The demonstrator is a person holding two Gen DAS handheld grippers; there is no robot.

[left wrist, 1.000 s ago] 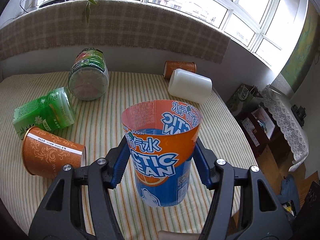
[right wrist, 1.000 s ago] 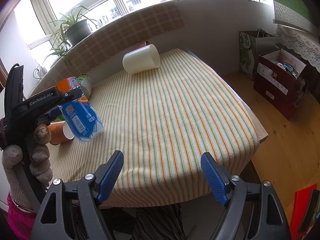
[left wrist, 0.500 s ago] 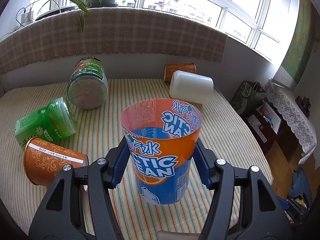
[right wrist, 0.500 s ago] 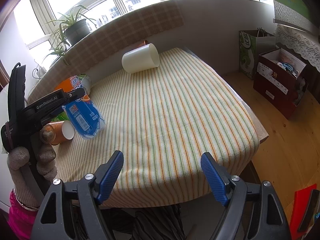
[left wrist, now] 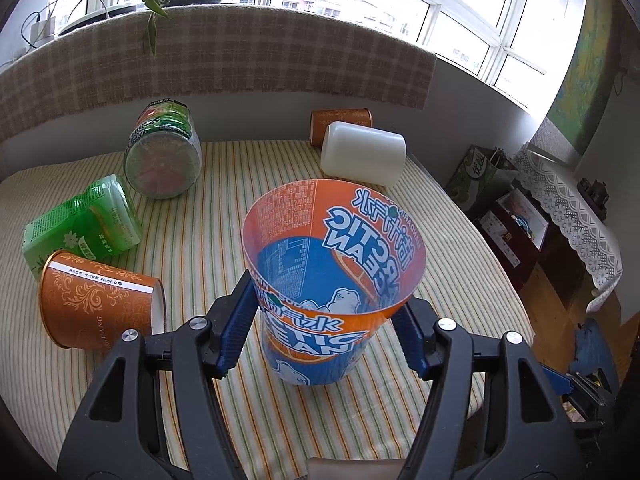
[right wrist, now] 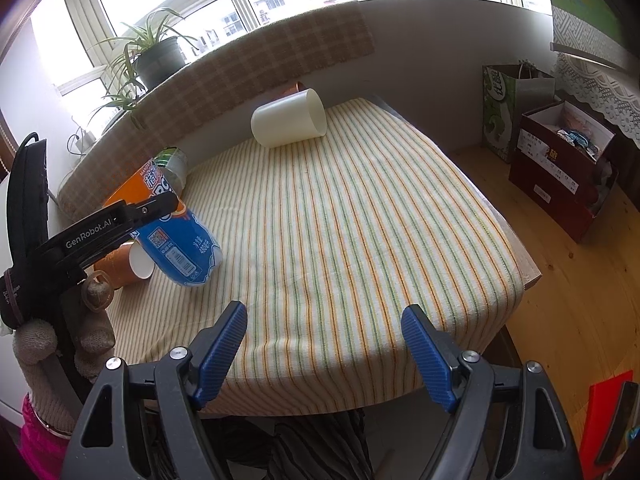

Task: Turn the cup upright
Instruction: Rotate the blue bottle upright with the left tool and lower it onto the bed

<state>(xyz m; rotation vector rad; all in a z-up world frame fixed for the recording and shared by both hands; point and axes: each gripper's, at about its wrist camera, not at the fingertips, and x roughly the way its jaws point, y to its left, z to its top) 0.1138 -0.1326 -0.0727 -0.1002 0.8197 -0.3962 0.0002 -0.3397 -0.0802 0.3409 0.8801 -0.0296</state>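
My left gripper [left wrist: 324, 340] is shut on an orange and blue "Arctic Ocean" cup [left wrist: 320, 344], mouth up and tilted toward me, its base low over the striped tablecloth [left wrist: 208, 208]. In the right wrist view the same cup [right wrist: 180, 236] leans, its base at or just above the cloth; I cannot tell if it touches. My right gripper [right wrist: 324, 350] is open and empty at the table's near edge.
A white cup [left wrist: 362, 152], an orange cup [left wrist: 340, 118] behind it, another orange cup [left wrist: 96, 304], a green jar [left wrist: 162, 156] and a green bottle [left wrist: 80, 224] lie on their sides. Boxes and a bag [right wrist: 560, 160] stand on the floor to the right.
The left gripper has lowered the cup toward the cloth and tipped its mouth toward the camera. The right gripper has not moved.
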